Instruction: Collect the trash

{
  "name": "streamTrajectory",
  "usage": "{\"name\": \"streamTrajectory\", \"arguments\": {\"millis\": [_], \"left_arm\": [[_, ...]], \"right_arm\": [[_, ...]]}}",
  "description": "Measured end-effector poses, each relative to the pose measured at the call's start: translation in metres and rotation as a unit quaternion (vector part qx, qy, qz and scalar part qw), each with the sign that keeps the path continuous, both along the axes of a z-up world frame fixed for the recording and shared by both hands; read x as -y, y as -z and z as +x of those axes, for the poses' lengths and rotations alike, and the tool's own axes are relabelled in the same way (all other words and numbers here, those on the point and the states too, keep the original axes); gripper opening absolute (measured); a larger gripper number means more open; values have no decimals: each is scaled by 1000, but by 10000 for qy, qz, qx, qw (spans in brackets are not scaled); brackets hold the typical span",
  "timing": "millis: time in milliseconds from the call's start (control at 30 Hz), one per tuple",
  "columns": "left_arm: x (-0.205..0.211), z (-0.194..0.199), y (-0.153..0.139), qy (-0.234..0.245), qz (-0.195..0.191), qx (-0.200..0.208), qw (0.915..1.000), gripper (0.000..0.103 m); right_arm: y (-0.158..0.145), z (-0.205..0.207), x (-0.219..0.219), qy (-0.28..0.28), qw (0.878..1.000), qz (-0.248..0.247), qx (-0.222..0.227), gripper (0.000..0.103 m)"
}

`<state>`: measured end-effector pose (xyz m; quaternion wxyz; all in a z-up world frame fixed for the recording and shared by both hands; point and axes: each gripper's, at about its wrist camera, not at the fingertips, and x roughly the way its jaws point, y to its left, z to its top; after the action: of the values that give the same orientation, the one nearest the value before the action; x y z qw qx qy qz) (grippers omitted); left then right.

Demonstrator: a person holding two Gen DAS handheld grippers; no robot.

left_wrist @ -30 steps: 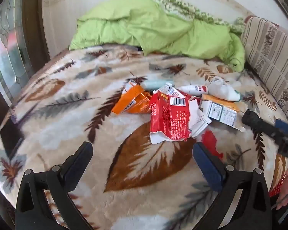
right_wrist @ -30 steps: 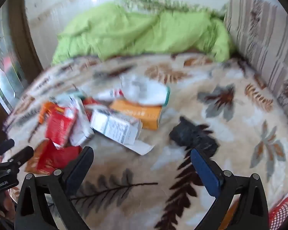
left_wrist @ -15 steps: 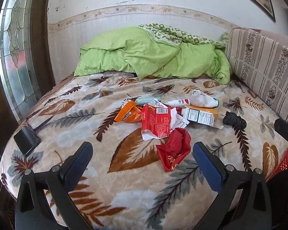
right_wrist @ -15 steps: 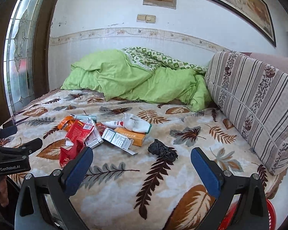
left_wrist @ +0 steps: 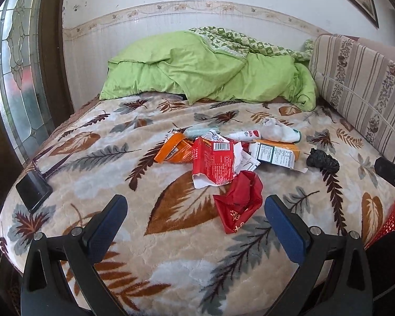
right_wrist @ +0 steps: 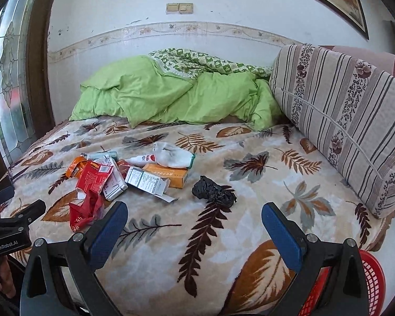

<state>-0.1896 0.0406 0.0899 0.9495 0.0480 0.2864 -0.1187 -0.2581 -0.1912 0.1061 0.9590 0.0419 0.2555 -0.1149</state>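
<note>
Left wrist view. The left gripper [left_wrist: 194, 210] hangs over the near edge of the bed [left_wrist: 92, 158], jaws spread wide and empty. The trash pile [left_wrist: 223, 155] sits mid-blanket at 12 o'clock from the jaws. In it: a torn red carton [left_wrist: 213, 163] with a barcode, an orange box [left_wrist: 175, 151] touching it at 10 o'clock, a crumpled red wrapper [left_wrist: 239, 202] nearest the gripper at 1 o'clock, a white box with print [left_wrist: 273, 155] lying on a longer orange carton [left_wrist: 284, 146], a white tube [left_wrist: 243, 134] and a white sock [left_wrist: 279, 131] at the far side. A wadded black bag [left_wrist: 322, 161] lies apart at 2 o'clock. A dark phone [left_wrist: 33, 191] rests at the bed's edge, 9 o'clock. A green duvet [left_wrist: 202, 68] is heaped at the far end. The right gripper [left_wrist: 391, 171] pokes in at 3 o'clock, above a red basket [left_wrist: 393, 223].

Right wrist view. The right gripper [right_wrist: 192, 218] hovers over the bed [right_wrist: 250, 163], jaws released, nothing between them. The black bag [right_wrist: 214, 192] lies just beyond them at 12 o'clock. The trash pile [right_wrist: 123, 173] spreads at 10 to 11 o'clock, the red wrapper [right_wrist: 84, 210] just beside the left finger. The striped cushion [right_wrist: 350, 121] stands at 2 o'clock. The red basket [right_wrist: 371, 284] sits at 4 o'clock, below the bed's edge. The left gripper [right_wrist: 10, 216] shows at 9 o'clock.
</note>
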Motion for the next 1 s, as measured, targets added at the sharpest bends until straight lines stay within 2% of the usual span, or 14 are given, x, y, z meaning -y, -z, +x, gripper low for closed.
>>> {"name": "streamTrajectory", "arguments": {"millis": [1000], "left_arm": [[0, -1, 0, -7, 5, -1, 10000, 103]], "right_arm": [[1, 6, 0, -38, 9999, -42, -147, 102]]}}
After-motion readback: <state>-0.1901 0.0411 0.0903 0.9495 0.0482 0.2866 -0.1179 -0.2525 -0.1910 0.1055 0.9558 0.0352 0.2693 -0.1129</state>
